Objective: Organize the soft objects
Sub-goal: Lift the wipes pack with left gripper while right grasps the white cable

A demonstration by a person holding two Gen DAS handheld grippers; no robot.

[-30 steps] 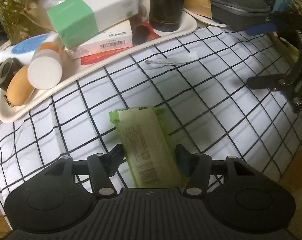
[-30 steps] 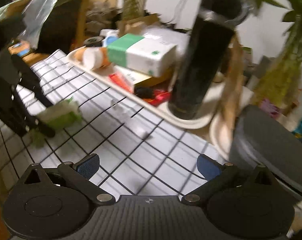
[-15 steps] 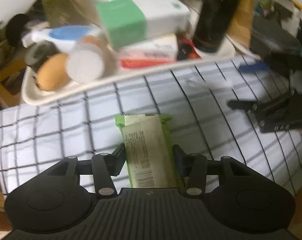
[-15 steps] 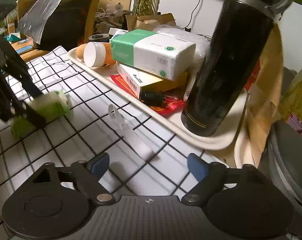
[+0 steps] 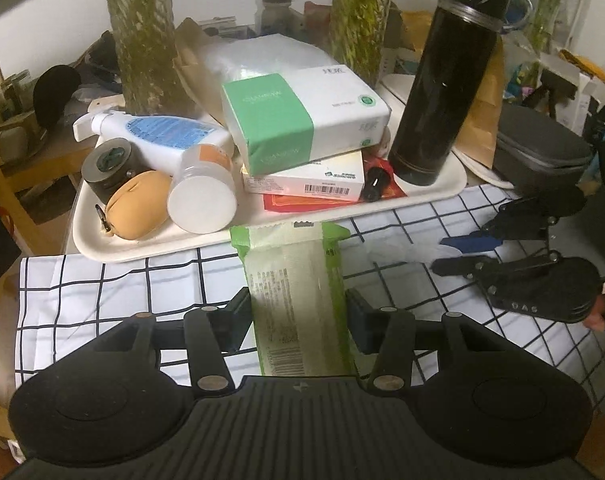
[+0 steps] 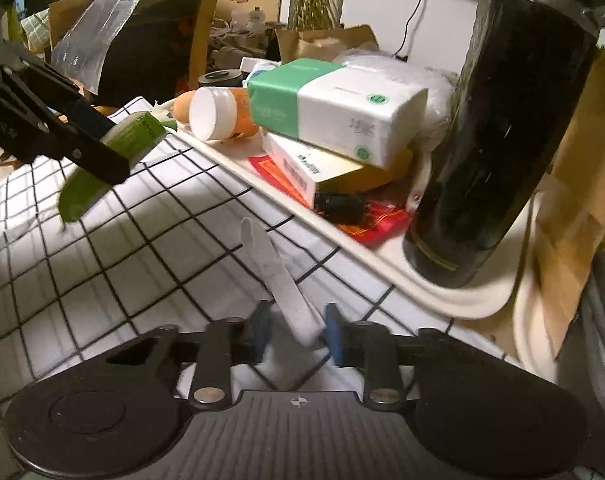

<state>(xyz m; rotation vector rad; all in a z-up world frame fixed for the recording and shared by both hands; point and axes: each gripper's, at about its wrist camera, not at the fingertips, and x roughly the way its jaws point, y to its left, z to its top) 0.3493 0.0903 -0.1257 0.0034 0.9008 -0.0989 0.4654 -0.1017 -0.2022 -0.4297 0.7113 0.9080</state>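
Observation:
My left gripper (image 5: 298,316) is shut on a green wet-wipes pack (image 5: 296,292) and holds it above the checked cloth (image 5: 114,288), its far end at the rim of the white tray (image 5: 98,244). The pack also shows in the right wrist view (image 6: 114,152), held in the left gripper (image 6: 98,148). My right gripper (image 6: 296,330) is shut on a thin clear plastic sachet (image 6: 278,276) that lies on the cloth (image 6: 102,248). It also shows in the left wrist view (image 5: 466,252), with the sachet (image 5: 398,250).
The tray holds a green-and-white tissue pack (image 5: 302,120), a flat box (image 5: 306,182), a black flask (image 5: 442,80), a white jar (image 5: 202,196), a tan pouch (image 5: 138,204), a lotion bottle (image 5: 154,132) and a tape roll (image 5: 110,164). A grey case (image 5: 542,156) lies at the right.
My left gripper lifted the wipes pack and carried it toward the tray. My right gripper moved down to the sachet and closed on it.

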